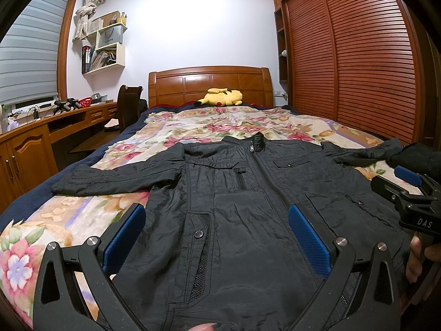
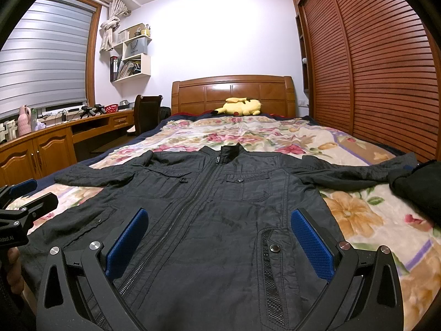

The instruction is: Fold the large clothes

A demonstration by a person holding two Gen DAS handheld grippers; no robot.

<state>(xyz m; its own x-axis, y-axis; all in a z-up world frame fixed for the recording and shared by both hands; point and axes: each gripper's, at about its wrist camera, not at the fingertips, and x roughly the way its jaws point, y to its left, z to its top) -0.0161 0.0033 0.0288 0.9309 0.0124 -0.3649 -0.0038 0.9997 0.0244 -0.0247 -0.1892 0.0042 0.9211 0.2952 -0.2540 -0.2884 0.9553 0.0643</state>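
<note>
Both hand-held grippers, left [image 1: 216, 237] and right [image 2: 217, 241], hover spread wide and empty above the hem of the black jacket [image 1: 248, 193], whose zipper runs straight away toward the headboard [image 1: 209, 82].

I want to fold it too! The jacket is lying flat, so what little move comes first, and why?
Probably lower the left gripper to the left sleeve and pinch it. The jacket lies zipped and flat on the bed, both sleeves spread out, and both grippers are open and hold nothing.
</note>
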